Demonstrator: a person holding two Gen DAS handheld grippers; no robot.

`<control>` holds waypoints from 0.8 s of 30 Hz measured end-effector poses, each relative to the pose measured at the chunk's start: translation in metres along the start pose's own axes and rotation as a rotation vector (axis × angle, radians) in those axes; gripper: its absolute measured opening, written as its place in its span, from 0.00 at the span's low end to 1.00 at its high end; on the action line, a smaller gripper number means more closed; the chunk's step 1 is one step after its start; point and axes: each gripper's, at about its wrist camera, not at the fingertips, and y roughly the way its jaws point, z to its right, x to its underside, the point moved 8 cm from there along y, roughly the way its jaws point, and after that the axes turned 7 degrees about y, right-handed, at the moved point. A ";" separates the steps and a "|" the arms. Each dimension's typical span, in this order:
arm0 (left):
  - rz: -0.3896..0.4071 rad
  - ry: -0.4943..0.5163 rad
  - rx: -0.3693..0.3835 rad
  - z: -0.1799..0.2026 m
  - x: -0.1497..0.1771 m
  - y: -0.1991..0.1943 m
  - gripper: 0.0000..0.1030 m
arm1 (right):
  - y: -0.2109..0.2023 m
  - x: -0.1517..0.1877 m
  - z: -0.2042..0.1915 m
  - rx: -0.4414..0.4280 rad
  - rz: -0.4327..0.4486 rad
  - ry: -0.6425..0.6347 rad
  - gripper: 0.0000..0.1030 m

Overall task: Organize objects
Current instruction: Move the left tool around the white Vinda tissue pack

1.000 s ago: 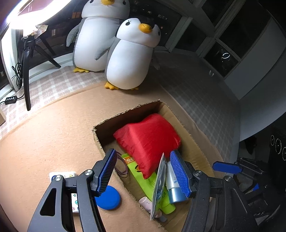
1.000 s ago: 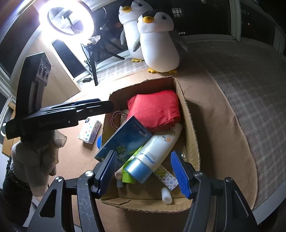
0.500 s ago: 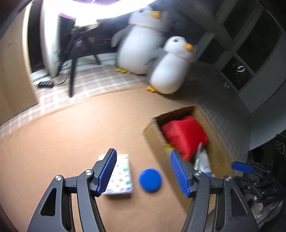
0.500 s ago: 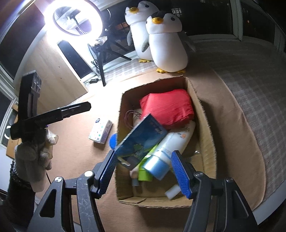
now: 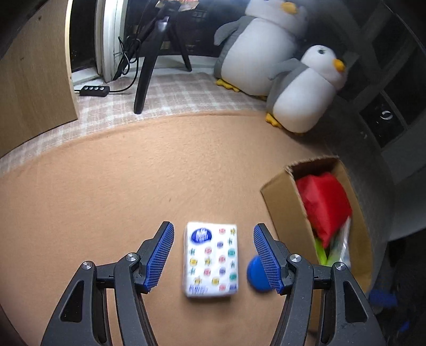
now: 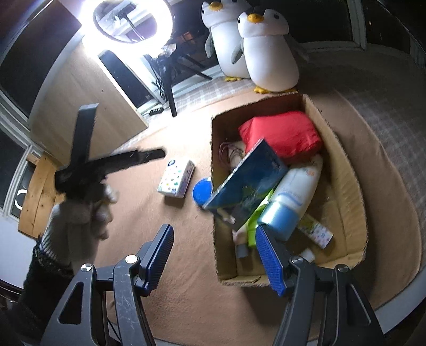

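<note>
A white tissue pack with coloured dots (image 5: 210,262) lies on the tan mat, between the open fingers of my left gripper (image 5: 213,258), apart from both pads. A blue round lid (image 5: 257,274) lies just right of it, partly behind the right finger. The cardboard box (image 5: 282,210) at the right holds a red pouch (image 5: 323,202). In the right wrist view my open, empty right gripper (image 6: 214,255) hovers over the box's near left corner (image 6: 223,266); the box holds the red pouch (image 6: 282,135), a blue packet (image 6: 250,183) and a white tube (image 6: 290,197). The tissue pack (image 6: 175,178) and lid (image 6: 202,191) lie left of the box.
Two plush penguins (image 5: 300,93) stand at the back of the mat. A ring light (image 6: 133,21) on a black tripod (image 5: 149,61) and a wooden panel (image 5: 32,71) stand at the back left. The left gripper's body and gloved hand (image 6: 87,186) show in the right wrist view.
My left gripper has swung left from above the box to the tissue pack on the mat. My right gripper has drawn back and left, toward the box's near left corner.
</note>
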 end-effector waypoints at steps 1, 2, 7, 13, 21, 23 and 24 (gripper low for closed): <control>-0.004 -0.001 -0.007 0.002 -0.003 0.005 0.63 | 0.001 0.004 -0.001 0.008 -0.004 -0.001 0.58; -0.016 0.007 -0.012 0.003 -0.004 0.015 0.63 | 0.000 0.005 0.000 0.011 -0.005 -0.001 0.58; -0.075 0.040 -0.040 0.009 -0.001 0.043 0.61 | -0.007 0.015 0.003 0.027 0.000 0.015 0.58; -0.080 0.047 -0.065 0.001 0.008 0.048 0.55 | -0.010 0.019 0.012 0.039 0.002 0.038 0.58; -0.063 -0.028 -0.068 -0.026 0.037 0.025 0.55 | -0.005 0.021 -0.003 0.019 -0.008 0.010 0.58; -0.061 -0.038 -0.068 -0.029 0.049 0.017 0.55 | -0.002 0.021 -0.013 0.005 -0.014 -0.009 0.58; -0.062 -0.039 -0.067 -0.031 0.054 0.014 0.55 | -0.001 0.021 -0.017 0.001 -0.017 -0.016 0.58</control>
